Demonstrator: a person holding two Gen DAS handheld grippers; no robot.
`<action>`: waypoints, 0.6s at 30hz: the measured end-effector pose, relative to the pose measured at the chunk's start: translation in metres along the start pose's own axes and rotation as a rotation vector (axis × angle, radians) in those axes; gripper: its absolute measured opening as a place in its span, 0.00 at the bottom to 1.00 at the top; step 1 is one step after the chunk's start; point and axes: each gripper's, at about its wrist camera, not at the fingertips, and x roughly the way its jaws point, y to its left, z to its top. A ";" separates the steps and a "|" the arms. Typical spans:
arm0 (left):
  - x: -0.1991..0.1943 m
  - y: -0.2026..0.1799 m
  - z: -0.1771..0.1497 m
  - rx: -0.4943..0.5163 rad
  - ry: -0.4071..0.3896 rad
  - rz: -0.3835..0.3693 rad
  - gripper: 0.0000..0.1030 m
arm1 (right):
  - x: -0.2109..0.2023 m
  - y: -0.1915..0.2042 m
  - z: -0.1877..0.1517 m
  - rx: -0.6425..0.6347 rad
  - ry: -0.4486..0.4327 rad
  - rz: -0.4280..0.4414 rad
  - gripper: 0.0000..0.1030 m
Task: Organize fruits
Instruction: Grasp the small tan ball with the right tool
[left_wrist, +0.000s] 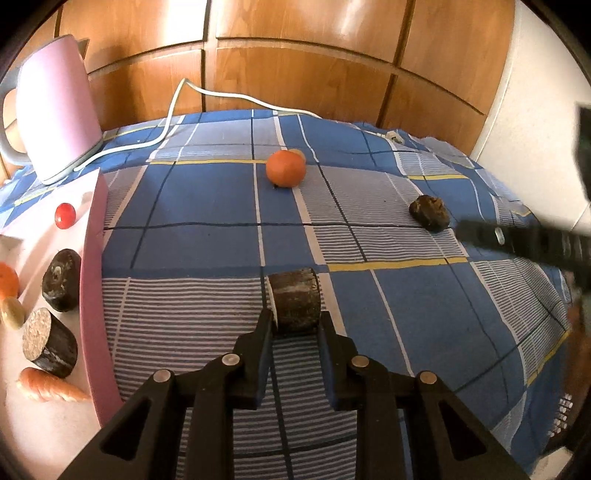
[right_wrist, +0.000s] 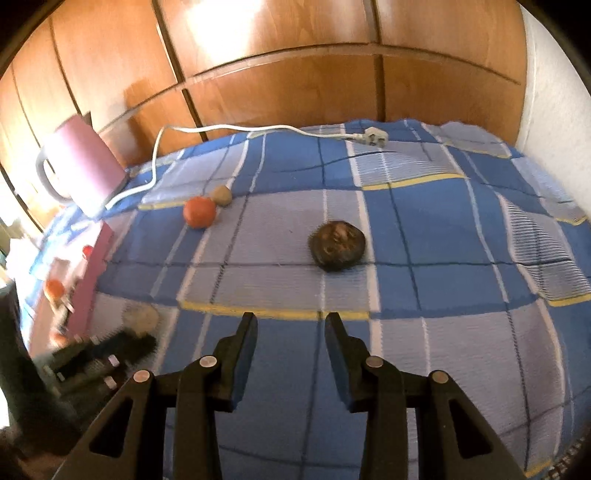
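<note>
Gripping a dark cylinder (left_wrist: 294, 300), the left hand-held gripper (left_wrist: 295, 325) points forward.

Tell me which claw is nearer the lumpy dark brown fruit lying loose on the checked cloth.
Right. The right claw is open and points at the lumpy dark fruit just ahead. The left claw grips a dark cylindrical piece, with the fruit farther off to its right.

left claw (left_wrist: 295, 325) clamped (something between its fingers); right claw (right_wrist: 291, 325) spread.
</note>
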 end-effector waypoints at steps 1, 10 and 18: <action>0.000 0.000 0.000 -0.001 -0.005 -0.001 0.23 | 0.003 -0.001 0.006 0.016 0.007 0.024 0.37; 0.000 0.001 -0.004 -0.006 -0.039 -0.002 0.23 | 0.043 0.020 0.071 0.037 0.058 0.156 0.37; -0.003 0.000 -0.008 0.001 -0.069 -0.004 0.23 | 0.097 0.058 0.111 -0.028 0.118 0.172 0.37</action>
